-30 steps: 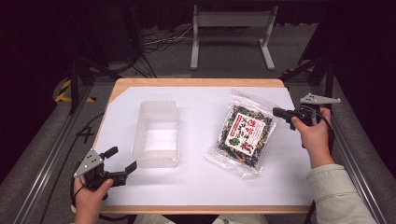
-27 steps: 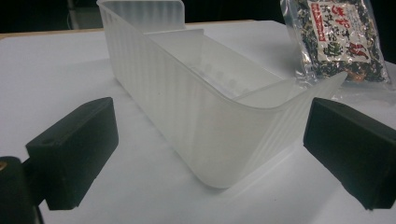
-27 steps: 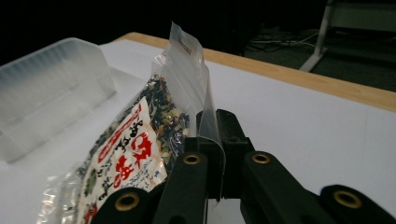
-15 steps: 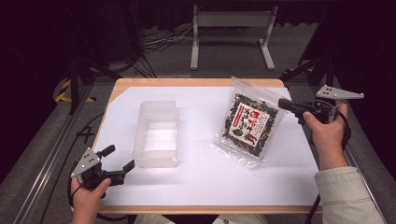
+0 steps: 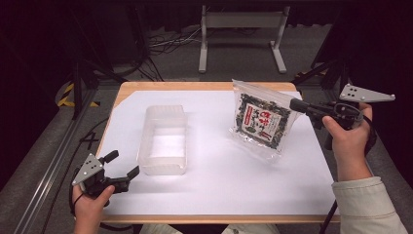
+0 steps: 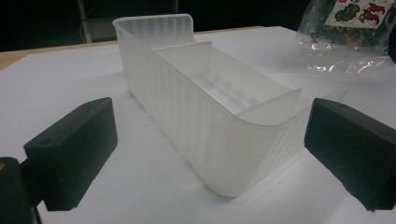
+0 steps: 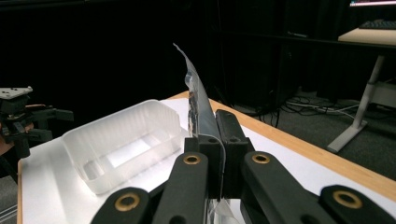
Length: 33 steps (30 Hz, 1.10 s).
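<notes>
Worktop (image 5: 214, 195): wooden top, largely covered by a white sheet; wood shows only along the edges. Near edge partly cut off at the bottom of the high view.

Container (image 5: 163, 140): translucent plastic, rectangular, open-topped, resting on the sheet left of centre. The left gripper view shows ribbed walls and two inner dividers; through the frosted plastic the floor of the container is hard to make out.

Bag (image 5: 261, 122): clear packet with a red, white and green label over dark contents; print too small to read. It is tilted, its upper right edge lifted, its lower corner on or just above the sheet, which cannot be told. In the right gripper view it is seen edge-on, so its face is hidden.

Right tongs (image 5: 298, 105): closed tight on the bag's edge, the film pinched between both jaws, held at the worktop's right side.

Left tongs (image 5: 122, 164): jaws spread wide, nothing between them, near the container's near corner, not touching it. Jaw tips cut off in the left gripper view.
</notes>
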Tool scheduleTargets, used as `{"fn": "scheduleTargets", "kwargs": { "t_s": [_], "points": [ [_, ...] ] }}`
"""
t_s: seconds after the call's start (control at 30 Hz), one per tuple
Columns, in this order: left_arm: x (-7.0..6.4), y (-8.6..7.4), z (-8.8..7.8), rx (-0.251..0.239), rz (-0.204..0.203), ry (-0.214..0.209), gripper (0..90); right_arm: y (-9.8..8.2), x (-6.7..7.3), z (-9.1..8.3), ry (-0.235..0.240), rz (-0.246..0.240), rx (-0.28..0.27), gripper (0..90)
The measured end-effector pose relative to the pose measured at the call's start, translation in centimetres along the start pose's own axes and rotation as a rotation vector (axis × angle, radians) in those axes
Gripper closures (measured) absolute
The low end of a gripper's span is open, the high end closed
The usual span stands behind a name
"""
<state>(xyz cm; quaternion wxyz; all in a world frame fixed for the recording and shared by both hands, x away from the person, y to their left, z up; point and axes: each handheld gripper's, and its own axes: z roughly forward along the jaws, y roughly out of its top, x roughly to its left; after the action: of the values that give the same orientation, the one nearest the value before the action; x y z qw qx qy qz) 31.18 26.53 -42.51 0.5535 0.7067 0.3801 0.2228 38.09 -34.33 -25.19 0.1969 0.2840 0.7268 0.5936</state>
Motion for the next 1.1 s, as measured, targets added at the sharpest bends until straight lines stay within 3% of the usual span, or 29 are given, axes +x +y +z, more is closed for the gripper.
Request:
{"fn": "scheduleTargets", "kwargs": {
  "t_s": [0.33,0.57,0.73,1.1],
  "points": [
    [-0.2,1.4,-0.7,-0.019,0.009,-0.019,3.7,1.4,0.6,-0.3,0.019,-0.015,-0.029,90.0],
    [-0.9,2.2,-0.8,0.017,0.036,-0.025,3.9,2.4,1.2,-0.4,0.026,-0.038,-0.035,90.0],
    [-1.6,3.2,-0.7,0.059,0.017,0.012,5.3,2.9,1.4,-0.4,0.031,-0.045,-0.037,90.0],
    [-3.2,5.2,0.1,0.024,0.038,-0.080,3.6,3.9,2.3,0.6,0.084,-0.041,-0.066,90.0]
  ]
}}
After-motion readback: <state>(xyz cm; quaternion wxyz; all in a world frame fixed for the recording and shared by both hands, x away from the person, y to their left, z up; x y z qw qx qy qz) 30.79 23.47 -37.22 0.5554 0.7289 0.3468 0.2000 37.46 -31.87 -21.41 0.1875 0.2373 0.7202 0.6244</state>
